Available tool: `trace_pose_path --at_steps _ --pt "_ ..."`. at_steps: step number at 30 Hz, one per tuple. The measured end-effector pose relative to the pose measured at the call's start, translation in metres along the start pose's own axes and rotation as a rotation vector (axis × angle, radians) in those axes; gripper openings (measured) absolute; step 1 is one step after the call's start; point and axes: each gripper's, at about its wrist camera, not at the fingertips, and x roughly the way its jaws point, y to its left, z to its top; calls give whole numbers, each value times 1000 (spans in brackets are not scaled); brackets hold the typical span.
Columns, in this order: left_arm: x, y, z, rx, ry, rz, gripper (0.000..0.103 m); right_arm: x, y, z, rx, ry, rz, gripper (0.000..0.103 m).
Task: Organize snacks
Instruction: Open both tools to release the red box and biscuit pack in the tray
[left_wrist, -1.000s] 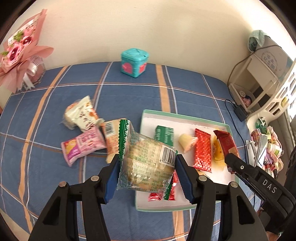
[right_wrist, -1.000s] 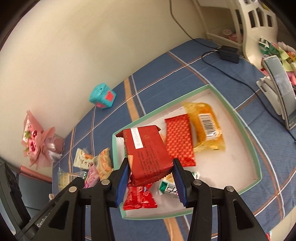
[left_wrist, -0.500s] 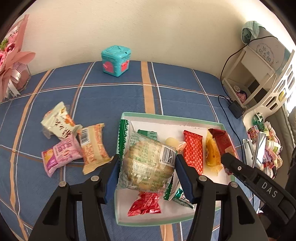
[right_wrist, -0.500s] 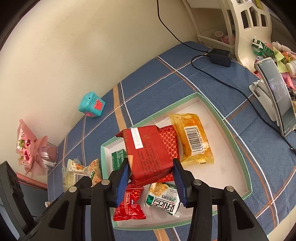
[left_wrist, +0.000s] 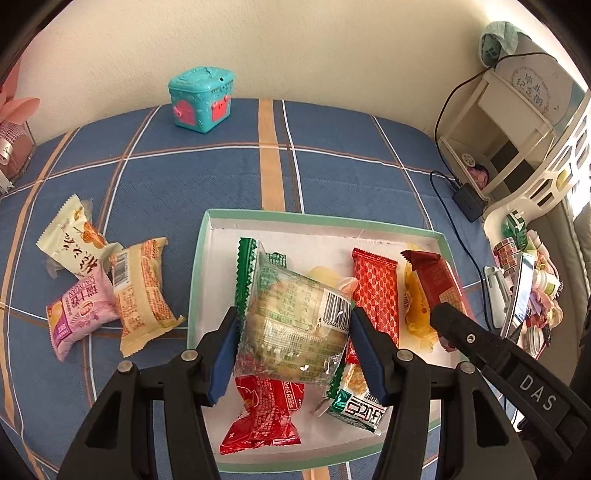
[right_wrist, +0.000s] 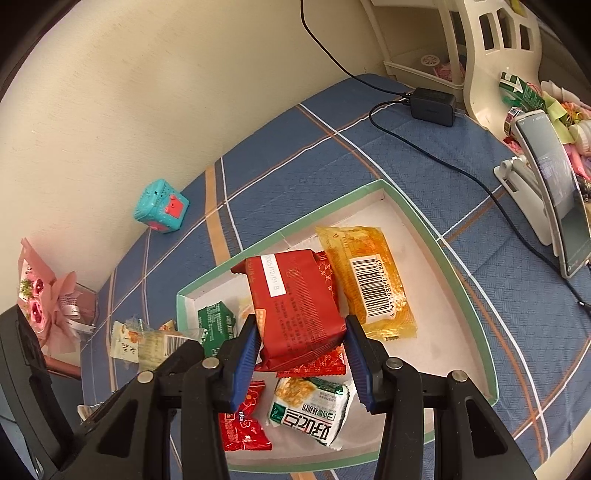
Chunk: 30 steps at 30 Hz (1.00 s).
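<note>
Left wrist view
Left gripper (left_wrist: 293, 345): black plastic arms with blue pads, clamped on a clear crinkly packet (left_wrist: 295, 326) with green sawtooth edges and a barcode; a pale round cake shows through the film.
Packet's place: held above the near-left part of the tray (left_wrist: 194, 280).
Tray: shallow, rectangular, white card floor with a mint-green rim, on a blue checked cloth (left_wrist: 184, 177) with orange and white stripes.
In the tray: a glossy red pillow pack (left_wrist: 264, 417), a white-and-green pack (left_wrist: 356, 404), a red diamond-patterned bar (left_wrist: 375, 291).
Outside the tray, left: cream sachet (left_wrist: 74, 242), pink pack (left_wrist: 79, 312), tan pack (left_wrist: 142, 291), all puffy with crimped ends (they overlap).
Back of the cloth: teal box-shaped toy chest (left_wrist: 201, 99).

Right wrist view
Right gripper (right_wrist: 301, 352): same black arms and blue pads, closed narrowly on a dark red foil packet (right_wrist: 295, 306) bearing a white date label.
Packet's place: over the tray's (right_wrist: 467, 291) middle, above the patterned bar.
Beside it: translucent orange wrapper (right_wrist: 367, 280) with a barcode, lying flat on the tray floor.
Far right: a phone on a white stand (right_wrist: 546, 184); black cable (right_wrist: 436, 158) across the cloth.
</note>
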Motion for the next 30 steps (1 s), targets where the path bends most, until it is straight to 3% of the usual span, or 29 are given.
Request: trace_pose_path --at_steps 12,21,30 --pt "12 2 -4 -5 37 5 61 11 -2 -5 -7 40 -60 48" --pt "1 3 -7 0 44 15 61 7 4 -6 -24 62 -92 53" --pt "-16 23 -11 -60 50 43 61 -6 17 -11 -66 69 -131 55"
